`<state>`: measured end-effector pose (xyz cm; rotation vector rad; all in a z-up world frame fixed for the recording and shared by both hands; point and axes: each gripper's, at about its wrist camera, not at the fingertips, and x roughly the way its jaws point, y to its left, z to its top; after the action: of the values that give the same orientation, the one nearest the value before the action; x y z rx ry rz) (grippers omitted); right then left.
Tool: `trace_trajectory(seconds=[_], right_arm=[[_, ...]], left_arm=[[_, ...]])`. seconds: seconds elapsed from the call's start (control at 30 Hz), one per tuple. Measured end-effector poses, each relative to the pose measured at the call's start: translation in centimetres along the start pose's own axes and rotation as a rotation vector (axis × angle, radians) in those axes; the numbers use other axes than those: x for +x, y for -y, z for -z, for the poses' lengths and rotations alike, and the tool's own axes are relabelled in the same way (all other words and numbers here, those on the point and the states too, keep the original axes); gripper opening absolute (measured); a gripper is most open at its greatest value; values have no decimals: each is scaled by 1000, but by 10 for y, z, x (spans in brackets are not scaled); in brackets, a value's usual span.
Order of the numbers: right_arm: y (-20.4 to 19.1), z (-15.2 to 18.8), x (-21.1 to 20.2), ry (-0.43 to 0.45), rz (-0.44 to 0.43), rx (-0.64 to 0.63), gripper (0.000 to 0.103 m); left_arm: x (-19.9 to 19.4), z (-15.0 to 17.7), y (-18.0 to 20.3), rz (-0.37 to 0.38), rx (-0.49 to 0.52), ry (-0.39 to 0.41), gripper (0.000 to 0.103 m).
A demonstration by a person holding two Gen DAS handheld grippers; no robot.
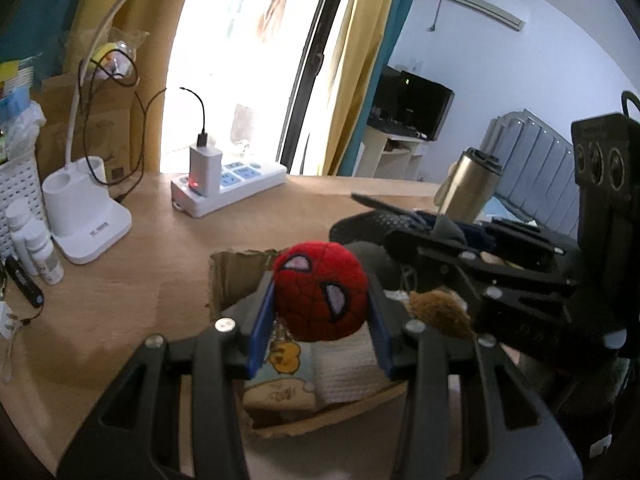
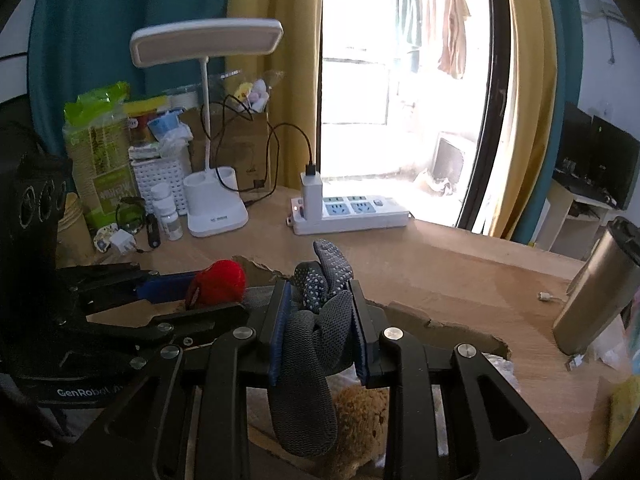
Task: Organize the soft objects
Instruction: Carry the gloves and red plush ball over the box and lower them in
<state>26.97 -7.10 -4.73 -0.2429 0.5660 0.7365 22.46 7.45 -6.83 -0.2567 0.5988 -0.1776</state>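
My left gripper (image 1: 320,300) is shut on a red spider-face plush ball (image 1: 320,292), held above an open cardboard box (image 1: 224,276). The box holds a folded white cloth (image 1: 344,368), a cartoon-print cloth (image 1: 280,376) and a brown plush (image 1: 440,312). My right gripper (image 2: 318,312) is shut on a grey dotted glove (image 2: 316,340), held over the same box (image 2: 460,332) above the brown plush (image 2: 360,412). The right gripper shows at right in the left wrist view (image 1: 420,236). The red ball (image 2: 218,284) and left gripper show at left in the right wrist view.
On the wooden desk (image 1: 140,280) stand a white lamp base (image 1: 84,216), a white power strip with charger (image 1: 228,184), small white bottles (image 1: 36,244) and a white basket (image 1: 16,200). A steel tumbler (image 2: 596,288) stands at the right.
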Motion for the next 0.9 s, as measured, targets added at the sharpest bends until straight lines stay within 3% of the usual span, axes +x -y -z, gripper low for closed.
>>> trace_trajectory(seconds=[0.53,0.9], right_arm=[[18,19,31,-97,-29,64,35],[26,15,13,-67,-34,96,46]], left_arm=[[38,11,2,-23,16,-105,46],[34,3,2,-27,-12,-102,50]])
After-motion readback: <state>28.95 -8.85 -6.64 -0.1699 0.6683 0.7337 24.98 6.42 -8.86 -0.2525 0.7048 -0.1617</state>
